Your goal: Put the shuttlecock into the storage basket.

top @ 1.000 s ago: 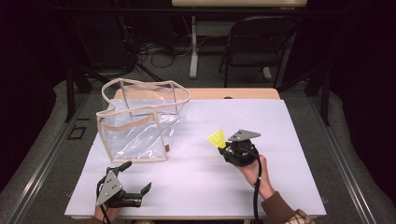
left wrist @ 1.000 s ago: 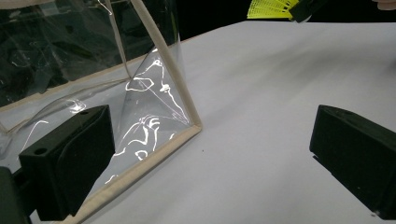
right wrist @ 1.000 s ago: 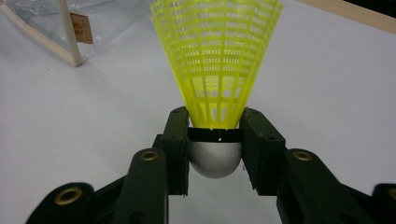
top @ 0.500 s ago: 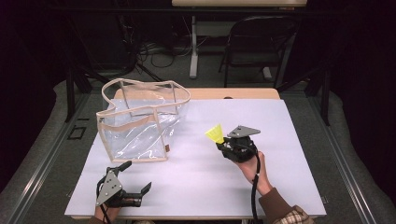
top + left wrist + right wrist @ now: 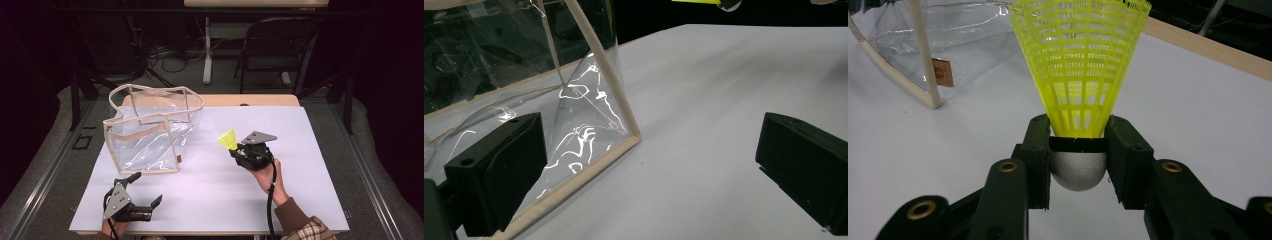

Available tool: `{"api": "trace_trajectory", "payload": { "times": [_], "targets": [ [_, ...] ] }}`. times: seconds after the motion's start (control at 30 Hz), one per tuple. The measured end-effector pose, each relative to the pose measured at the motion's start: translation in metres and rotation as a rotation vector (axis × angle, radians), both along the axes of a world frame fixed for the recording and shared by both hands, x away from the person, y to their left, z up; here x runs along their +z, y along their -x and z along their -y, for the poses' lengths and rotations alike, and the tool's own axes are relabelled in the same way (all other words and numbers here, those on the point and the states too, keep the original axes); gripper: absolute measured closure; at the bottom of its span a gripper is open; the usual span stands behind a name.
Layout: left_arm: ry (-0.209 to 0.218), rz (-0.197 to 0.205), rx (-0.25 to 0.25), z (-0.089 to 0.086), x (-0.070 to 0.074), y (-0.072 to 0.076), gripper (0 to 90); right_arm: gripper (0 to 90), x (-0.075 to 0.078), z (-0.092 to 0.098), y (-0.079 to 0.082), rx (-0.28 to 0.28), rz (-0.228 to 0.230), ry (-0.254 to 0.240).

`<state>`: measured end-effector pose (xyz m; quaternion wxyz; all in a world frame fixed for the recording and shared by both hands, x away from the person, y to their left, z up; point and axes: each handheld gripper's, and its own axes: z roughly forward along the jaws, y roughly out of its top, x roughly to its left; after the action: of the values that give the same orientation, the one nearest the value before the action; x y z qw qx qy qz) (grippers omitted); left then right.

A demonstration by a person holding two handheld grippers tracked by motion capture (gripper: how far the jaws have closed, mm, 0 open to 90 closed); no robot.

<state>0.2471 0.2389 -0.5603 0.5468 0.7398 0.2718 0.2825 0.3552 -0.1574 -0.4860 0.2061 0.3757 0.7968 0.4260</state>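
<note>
The right hand-held gripper is raised a little off the desk, over its right half and about midway between the near and far edges. Its jaws are clamped on a yellow shuttlecock. In the right gripper view the two black jaws press on either side of the white rounded cork, and the yellow mesh skirt flares out beyond them toward the clear bag. From the high view the shuttlecock points up and to the left, clear of the desk surface.

The clear bag with beige trim stands on the far left part of the desk, its mouth open upward and a small brown tag on its near right edge. It sits well apart from the shuttlecock, with bare desk between them.

The left hand-held gripper lies low at the near left corner of the desk, pointing right along the near edge. Its jaws stand wide apart with nothing between them. In the left gripper view one jaw sits just in front of the bag's trimmed bottom corner; whether it touches the bag I cannot tell.
</note>
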Motion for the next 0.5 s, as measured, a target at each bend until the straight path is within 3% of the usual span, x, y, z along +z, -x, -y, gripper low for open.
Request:
{"api": "trace_trajectory", "payload": {
  "times": [0.5],
  "targets": [
    [-0.003, 0.006, -0.004, 0.0008, 0.0006, 0.0006, 0.1, 65.2, 0.0083, -0.0038, -0.0075, 0.002, 0.031, -0.009]
  ]
}}
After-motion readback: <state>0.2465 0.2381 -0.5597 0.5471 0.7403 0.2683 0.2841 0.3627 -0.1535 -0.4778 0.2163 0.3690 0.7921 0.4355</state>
